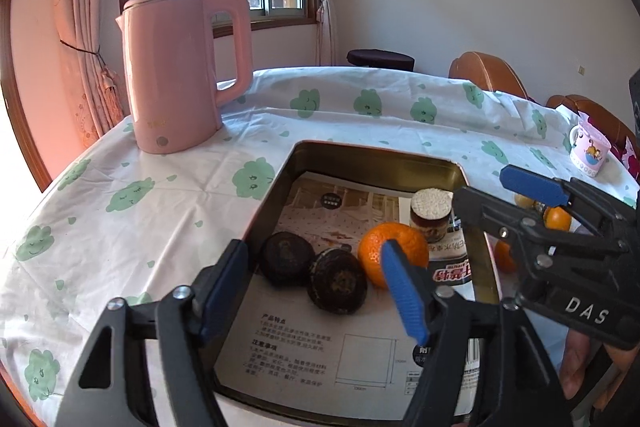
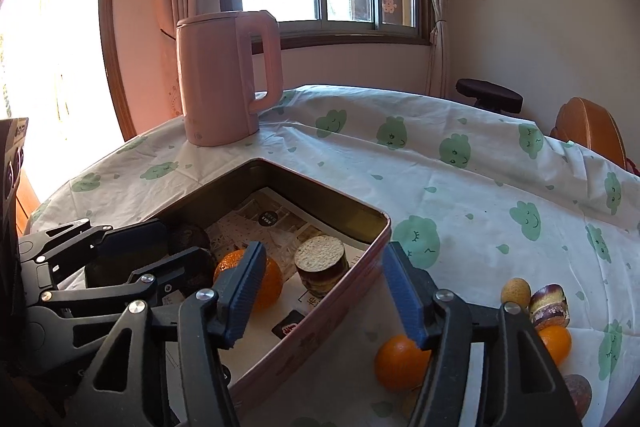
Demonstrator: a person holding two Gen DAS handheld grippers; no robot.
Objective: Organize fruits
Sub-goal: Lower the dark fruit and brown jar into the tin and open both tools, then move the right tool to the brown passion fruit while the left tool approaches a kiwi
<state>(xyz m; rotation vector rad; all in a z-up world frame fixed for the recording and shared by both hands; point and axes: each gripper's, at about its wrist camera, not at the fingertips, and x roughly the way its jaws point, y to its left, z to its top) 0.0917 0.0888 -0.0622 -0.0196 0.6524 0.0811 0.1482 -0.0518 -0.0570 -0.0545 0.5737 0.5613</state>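
Note:
An open metal tin [image 1: 380, 155] lined with printed paper holds two dark round fruits [image 1: 286, 257] [image 1: 338, 285], an orange [image 1: 390, 251] and a short brown cylinder with a white top [image 1: 432, 211]. My left gripper [image 1: 316, 291] hangs open just above the dark fruits, its pads clear of them. My right gripper [image 2: 324, 295] is open too, straddling the tin's near wall [image 2: 344, 287] without pressing on it. On the cloth right of the tin lie an orange [image 2: 400, 357], a second orange [image 2: 554, 343], a small tan fruit [image 2: 516, 291] and a striped brown-purple piece [image 2: 548, 307].
A pink kettle [image 1: 180, 75] stands on the cloud-print tablecloth [image 1: 140, 227] behind the tin. A small patterned cup [image 1: 590, 147] sits at the far right edge. Brown chairs [image 2: 588, 131] and a dark stool [image 2: 490, 95] stand beyond the table.

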